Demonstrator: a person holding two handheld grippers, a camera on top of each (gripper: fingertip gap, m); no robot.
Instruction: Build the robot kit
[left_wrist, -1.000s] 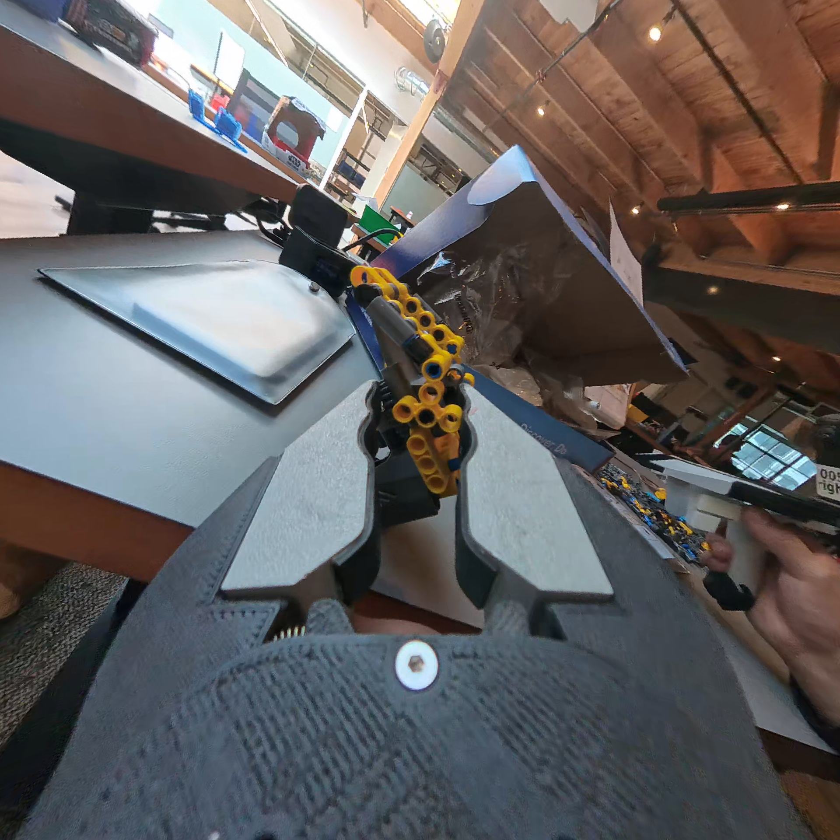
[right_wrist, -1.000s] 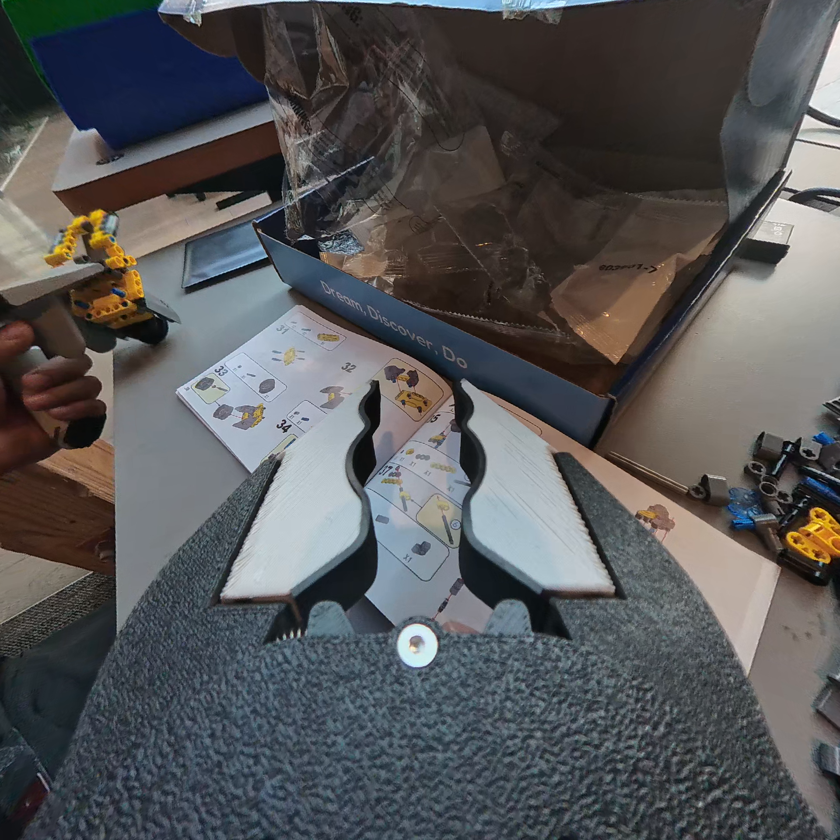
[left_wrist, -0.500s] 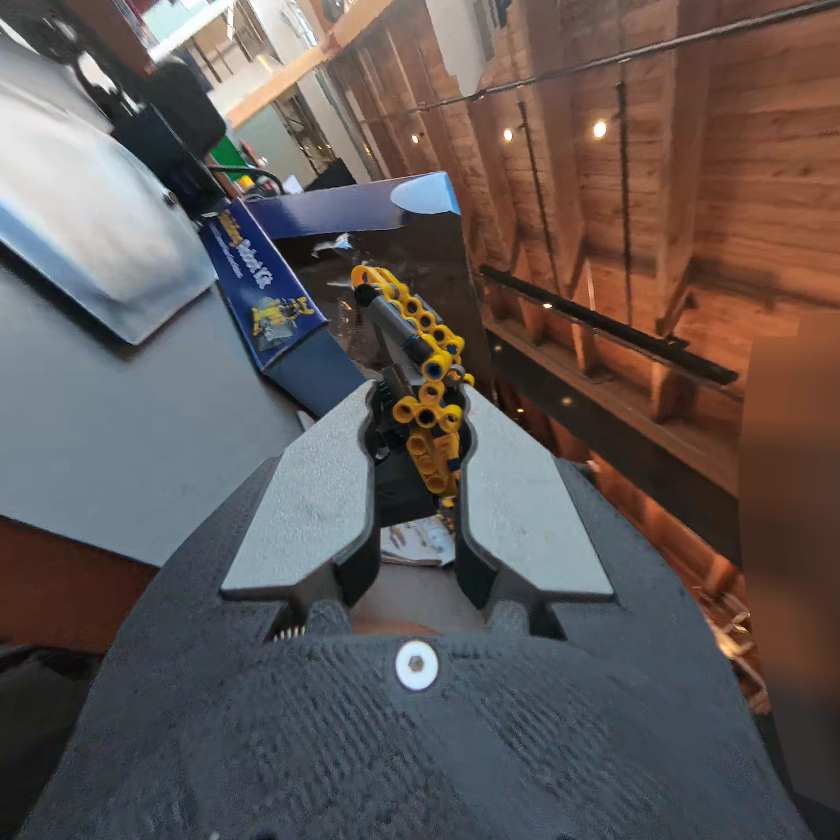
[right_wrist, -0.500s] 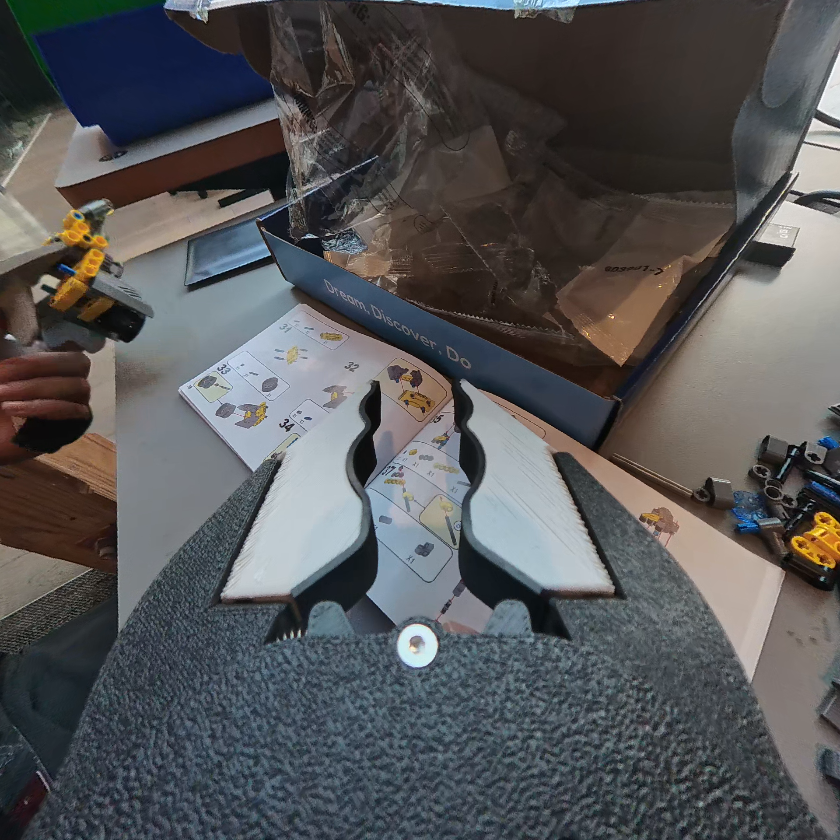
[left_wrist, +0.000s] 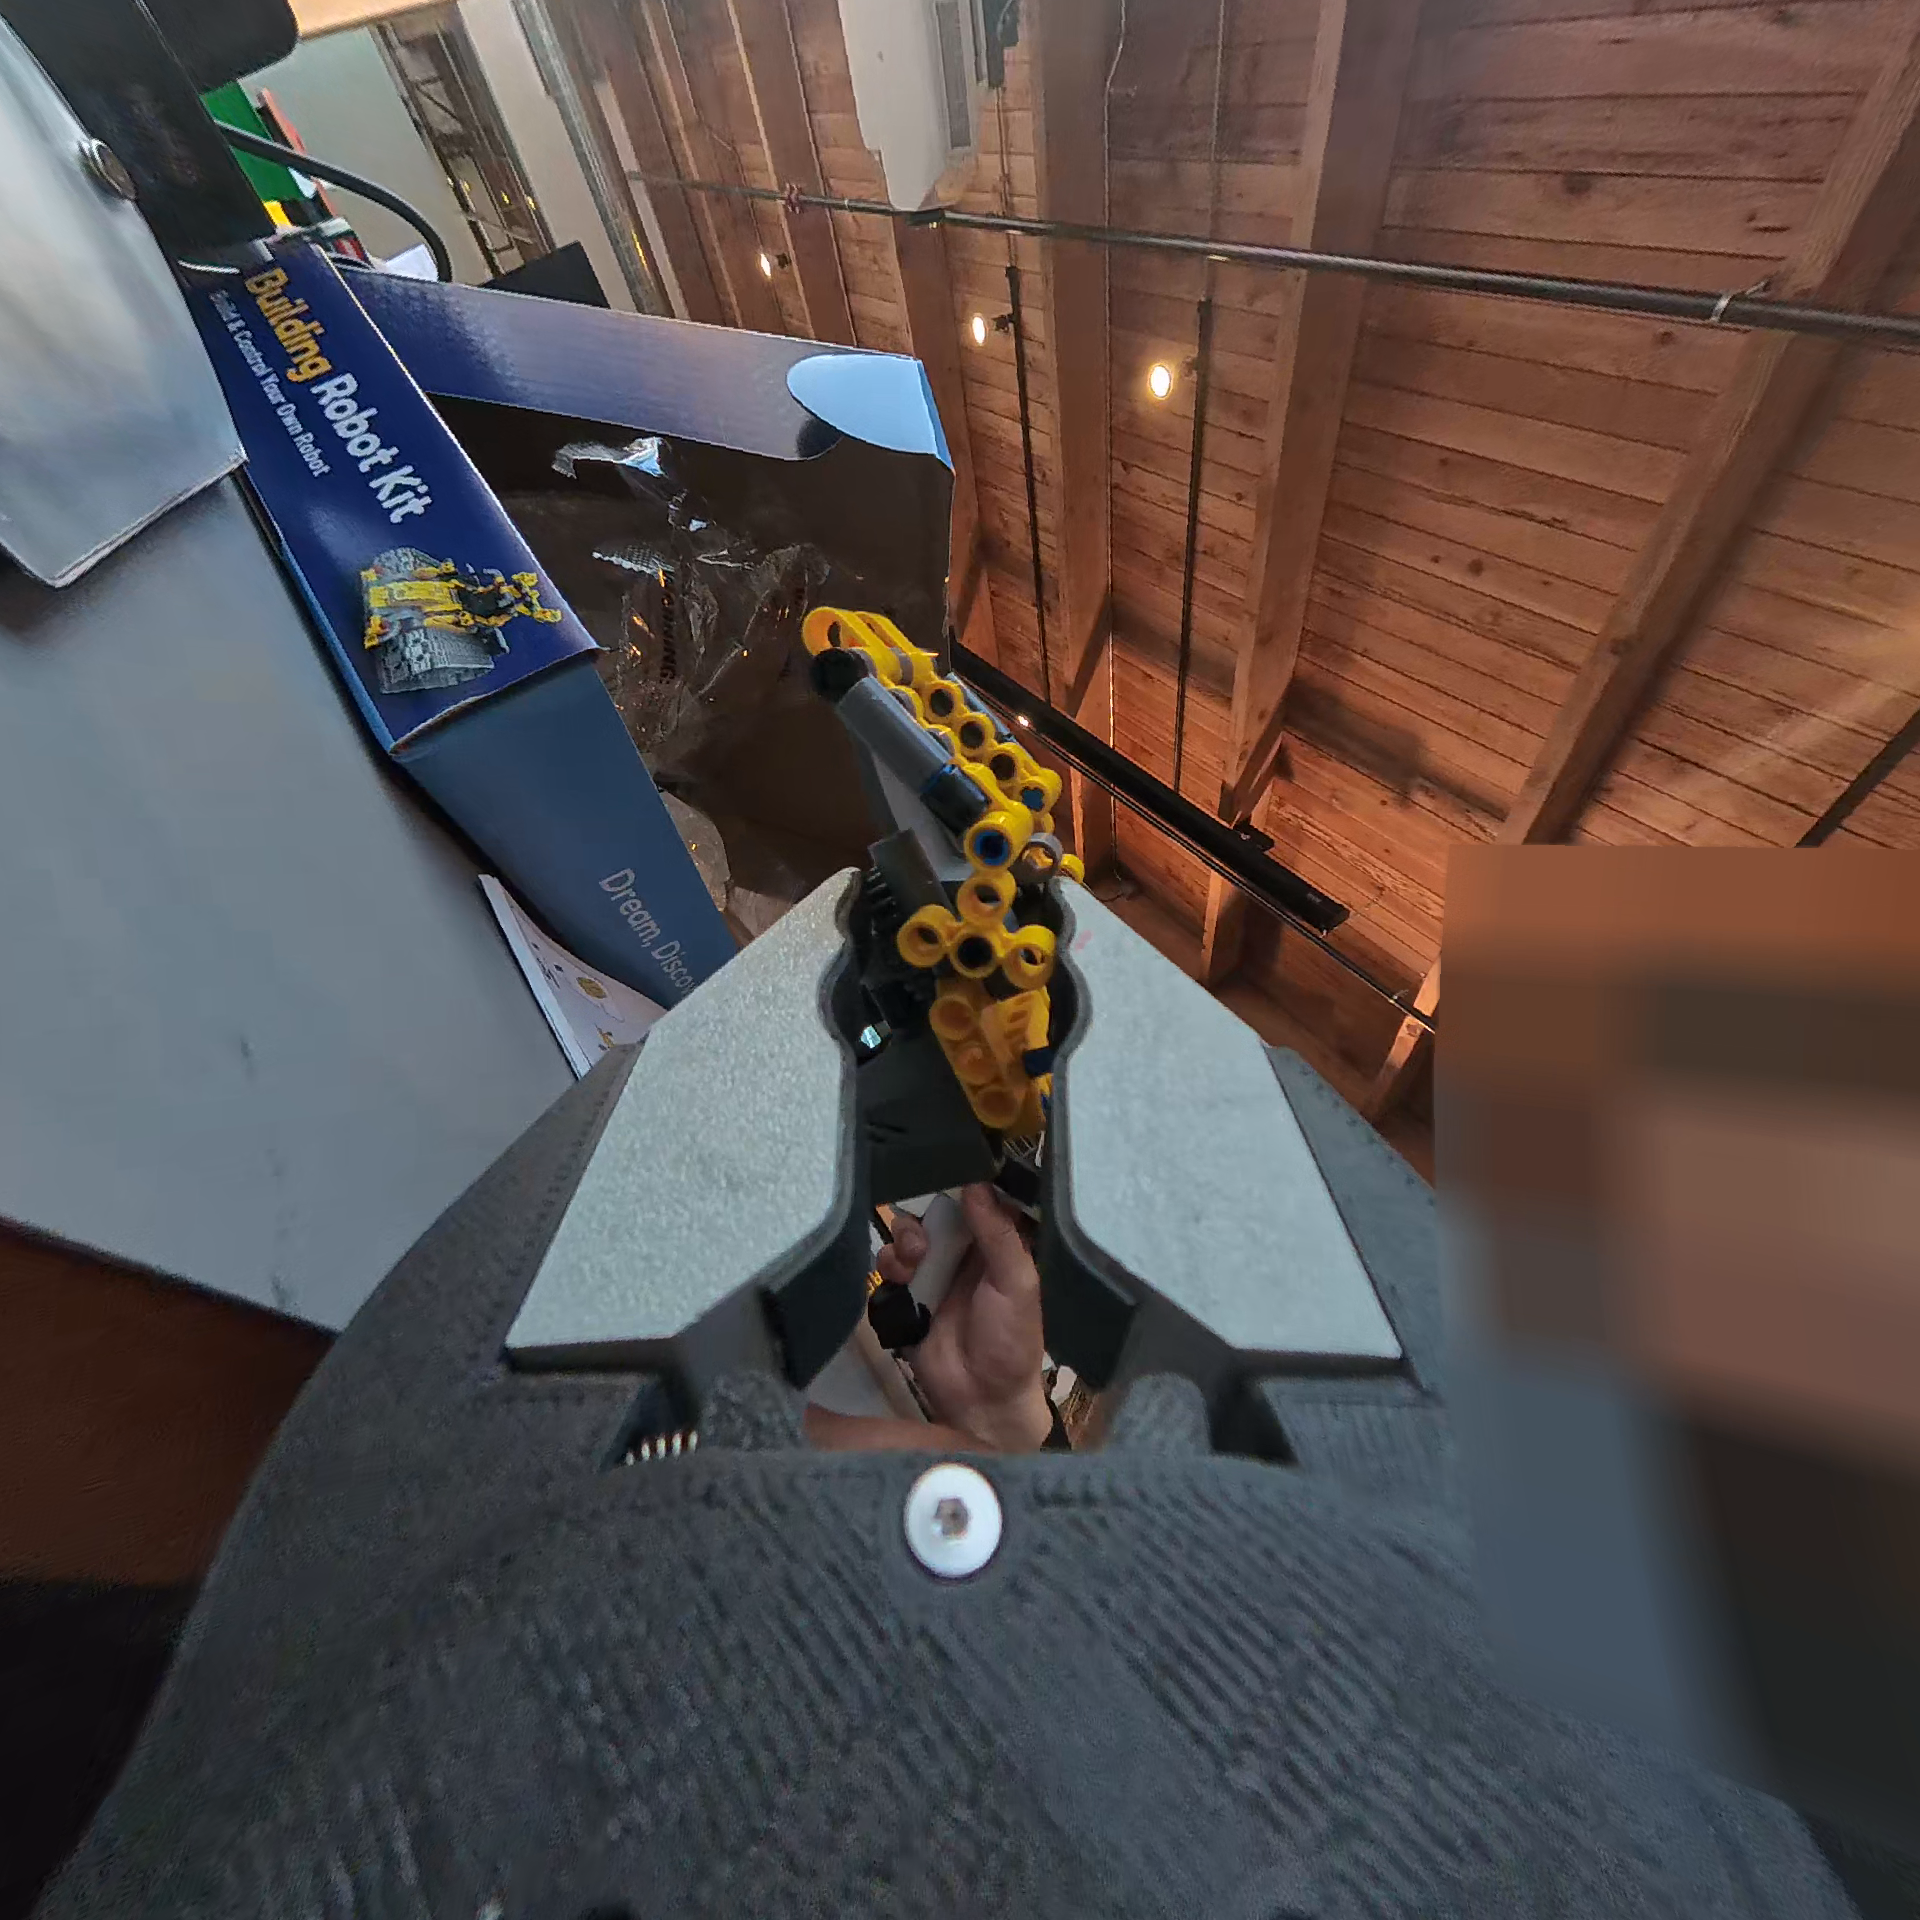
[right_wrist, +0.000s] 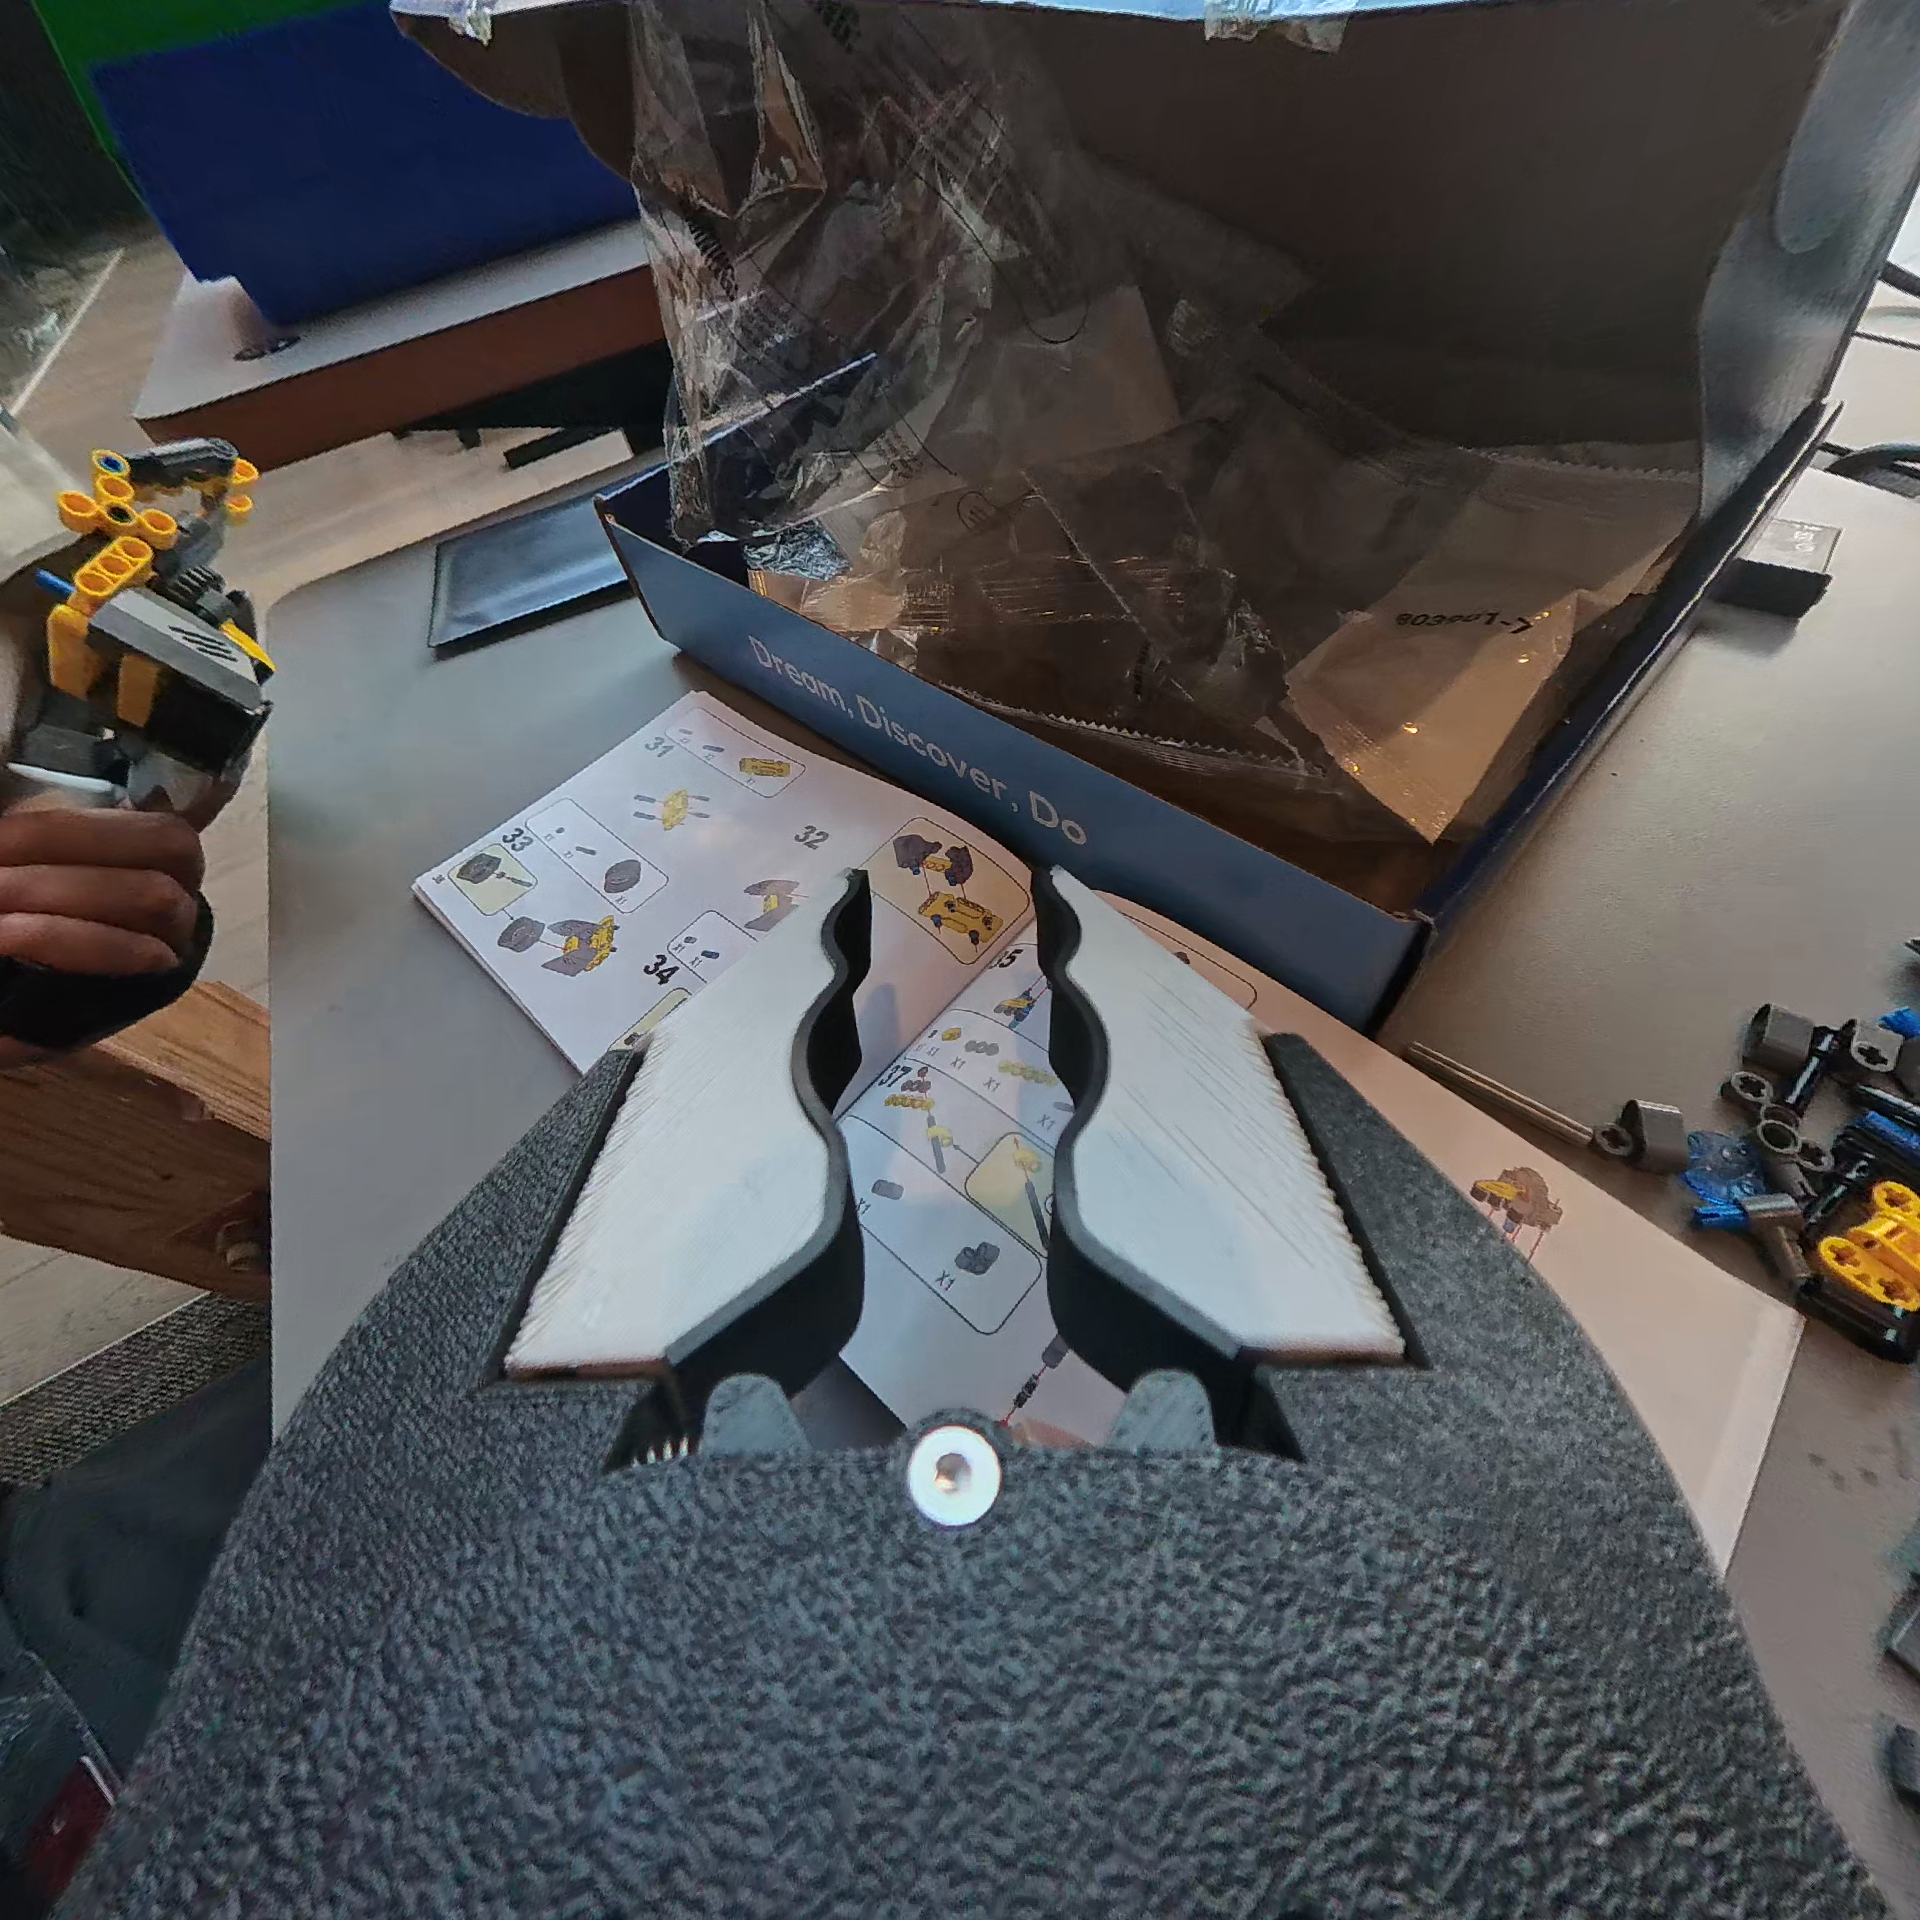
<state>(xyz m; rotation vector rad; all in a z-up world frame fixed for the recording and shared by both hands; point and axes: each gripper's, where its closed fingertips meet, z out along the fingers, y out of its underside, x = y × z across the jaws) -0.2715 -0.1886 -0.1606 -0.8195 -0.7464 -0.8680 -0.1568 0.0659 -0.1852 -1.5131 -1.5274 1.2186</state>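
Your left claw (left_wrist: 956, 935) has swung upward since a second ago: its view then took in the grey surface and a flat grey pouch, and now mostly shows a wooden plank ceiling (left_wrist: 1455, 468) with small spot lamps. Its fingers stay clamped on the yellow-and-grey toy brick assembly (left_wrist: 951, 883), a beam of round holes with a dark grey rod rising past the fingertips.

Your right claw (right_wrist: 951, 904) has hardly shifted. Its fingers stand narrowly apart and hold nothing, hovering over the open white instruction booklet (right_wrist: 644, 831) that lies flat on the grey surface (right_wrist: 364, 1039). Just behind the booklet sits the open dark blue cardboard box (right_wrist: 1039, 821), stuffed with crumpled clear plastic bags (right_wrist: 1039, 416); it blocks everything beyond it. To the right, well apart from the claw, lies a loose heap of small black, blue, grey and yellow brick parts (right_wrist: 1829, 1153).

Only the right view shows that heap, and it shows the brick assembly from the side at its left edge, above your left hand (right_wrist: 94, 894). Only the left view shows the box's printed side flap (left_wrist: 343, 436), the ceiling, and your right hand (left_wrist: 977, 1320) seen through the gap between the fingers.
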